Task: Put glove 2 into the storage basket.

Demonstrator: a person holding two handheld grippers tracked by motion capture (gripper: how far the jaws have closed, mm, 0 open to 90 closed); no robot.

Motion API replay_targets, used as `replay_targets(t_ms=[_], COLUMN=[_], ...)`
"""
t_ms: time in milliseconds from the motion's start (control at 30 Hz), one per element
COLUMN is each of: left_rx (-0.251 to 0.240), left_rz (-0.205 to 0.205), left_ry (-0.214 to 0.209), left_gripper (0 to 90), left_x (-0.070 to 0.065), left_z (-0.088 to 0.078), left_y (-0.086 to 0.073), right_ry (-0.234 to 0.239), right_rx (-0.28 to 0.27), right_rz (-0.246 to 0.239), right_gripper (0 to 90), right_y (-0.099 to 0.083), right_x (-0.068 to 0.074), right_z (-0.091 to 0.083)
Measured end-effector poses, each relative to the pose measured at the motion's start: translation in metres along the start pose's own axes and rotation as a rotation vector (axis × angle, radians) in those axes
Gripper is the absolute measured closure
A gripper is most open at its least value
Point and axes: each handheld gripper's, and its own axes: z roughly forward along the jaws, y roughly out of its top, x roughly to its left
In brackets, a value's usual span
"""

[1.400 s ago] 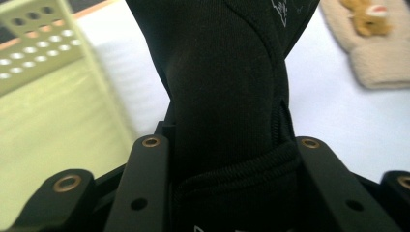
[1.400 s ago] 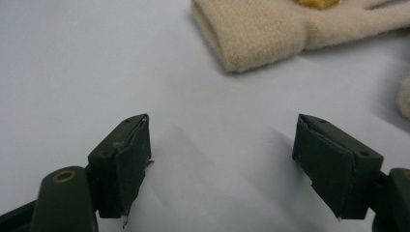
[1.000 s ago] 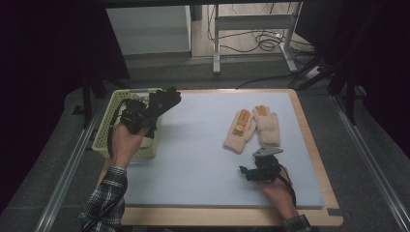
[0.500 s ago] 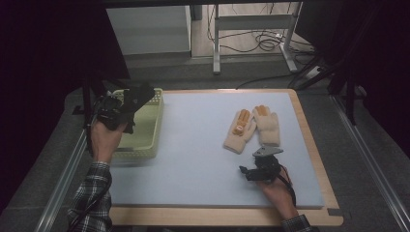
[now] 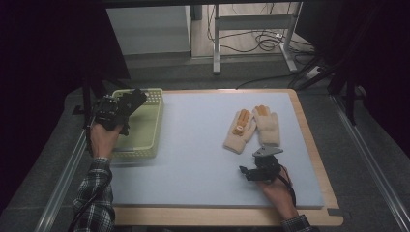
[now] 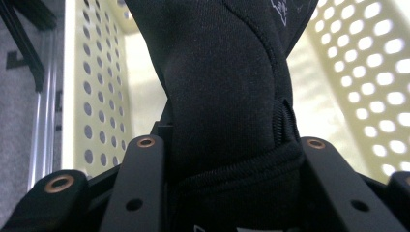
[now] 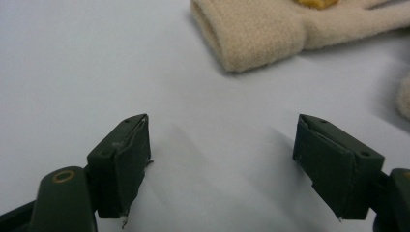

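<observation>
1. The jaws of the left gripper (image 5: pixel 126 102) are clamped on one black glove (image 6: pixel 227 82); in the left gripper view the fabric bunches between them at the cuff, and they have just been easing slightly apart with the glove still pinched.
2. The jaws of the right gripper (image 7: pixel 222 164) stand wide apart with nothing between them, only bare surface.
3. The black glove hangs over the one pale yellow basket (image 5: pixel 145 140) at the left edge of the surface; the left gripper view shows the basket's perforated walls on both sides of it.
4. Two cream gloves (image 5: pixel 254 128) with orange patches lie side by side on the right half of the light blue surface (image 5: pixel 193 145), touching each other, well apart from the basket.
5. The right gripper rests low on the surface just below those cream gloves; in the right gripper view one cream cuff (image 7: pixel 251 34) lies ahead of the jaws, not touching them.
6. The stretch of surface between the basket and the cream gloves carries no object.
7. Beyond the far edge stand a grey cabinet (image 5: pixel 147 29) and metal table legs with cables (image 5: pixel 261 41) on the floor.
</observation>
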Motion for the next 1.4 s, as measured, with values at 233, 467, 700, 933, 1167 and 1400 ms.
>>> replay_targets(t_ms=[233, 467, 700, 933, 1167, 1400], left_rx=[0.108, 0.180, 0.271, 0.219, 0.091, 0.015], left_rz=[-0.011, -0.022, -0.017, 0.000, -0.013, 0.024], left_ry=[0.061, 0.086, 0.016, 0.000, -0.055, -0.166], left_gripper=[60.1, 55.5, 21.0, 7.7, 9.5, 8.6], left_x=[0.004, 0.009, 0.004, 0.005, 0.015, 0.012], left_z=[0.024, 0.042, 0.054, 0.045, 0.014, 0.000], left_y=[0.003, 0.002, 0.004, 0.004, 0.005, -0.002], right_ry=[0.000, 0.000, 0.000, 0.000, 0.000, 0.000], right_rx=[0.000, 0.001, 0.001, 0.001, 0.001, 0.000], right_rz=[0.000, -0.001, -0.001, -0.001, -0.001, 0.000], right_gripper=[20.6, 20.6, 20.6, 20.6, 20.6, 20.6], right_y=[0.000, 0.000, 0.000, 0.000, 0.000, 0.000], right_x=[0.000, 0.000, 0.000, 0.000, 0.000, 0.000], right_z=[0.000, 0.000, 0.000, 0.000, 0.000, 0.000])
